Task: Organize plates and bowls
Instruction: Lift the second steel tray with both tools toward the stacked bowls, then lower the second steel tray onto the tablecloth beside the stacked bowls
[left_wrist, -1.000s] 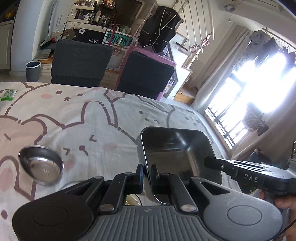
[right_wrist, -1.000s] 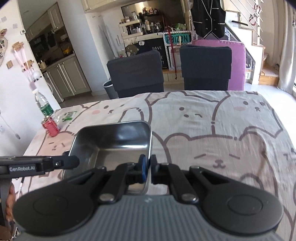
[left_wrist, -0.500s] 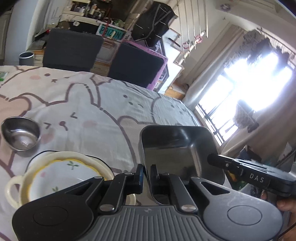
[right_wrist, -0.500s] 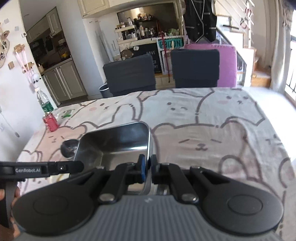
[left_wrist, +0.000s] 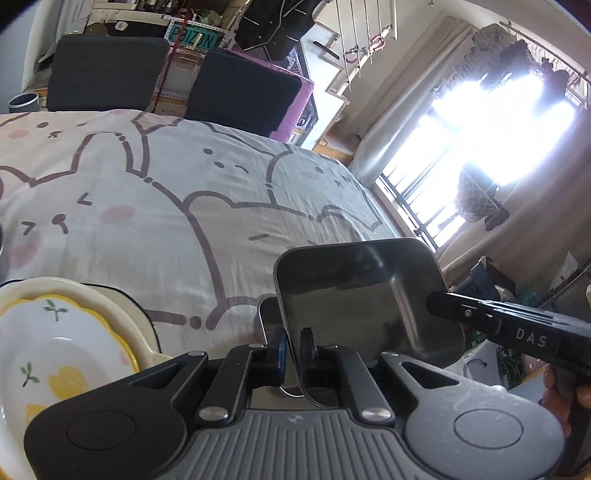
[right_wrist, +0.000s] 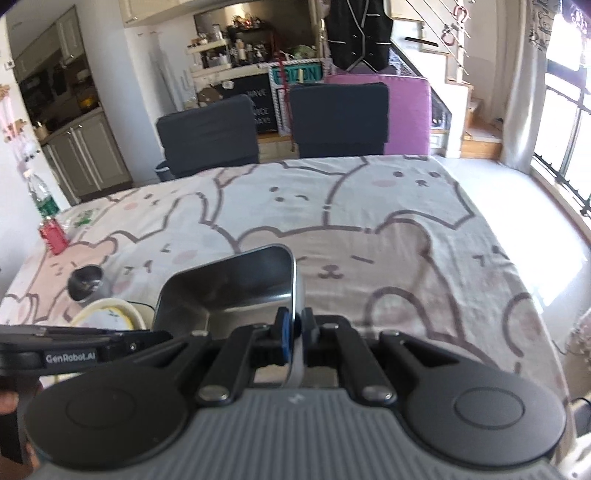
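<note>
A rectangular steel tray (left_wrist: 362, 291) (right_wrist: 236, 291) hangs above the table, tilted. My left gripper (left_wrist: 293, 350) is shut on its left rim. My right gripper (right_wrist: 293, 334) is shut on its right rim. The right gripper's body (left_wrist: 517, 328) shows beyond the tray in the left wrist view; the left gripper's body (right_wrist: 66, 350) shows in the right wrist view. A cream dish holding a yellow-flowered plate (left_wrist: 55, 354) (right_wrist: 107, 314) lies on the cloth to the left, below. A small steel bowl (right_wrist: 86, 282) sits further left.
The table (right_wrist: 388, 236) wears a bear-print cloth. A red can (right_wrist: 53, 236) and a green-label bottle (right_wrist: 42, 197) stand at the far left edge. Two dark chairs (right_wrist: 273, 129) stand behind the table. A window is at the right.
Both grippers have lifted the tray higher and carried it to the right. The flowered plate has come into view below; the small steel bowl has slid out of the left wrist view.
</note>
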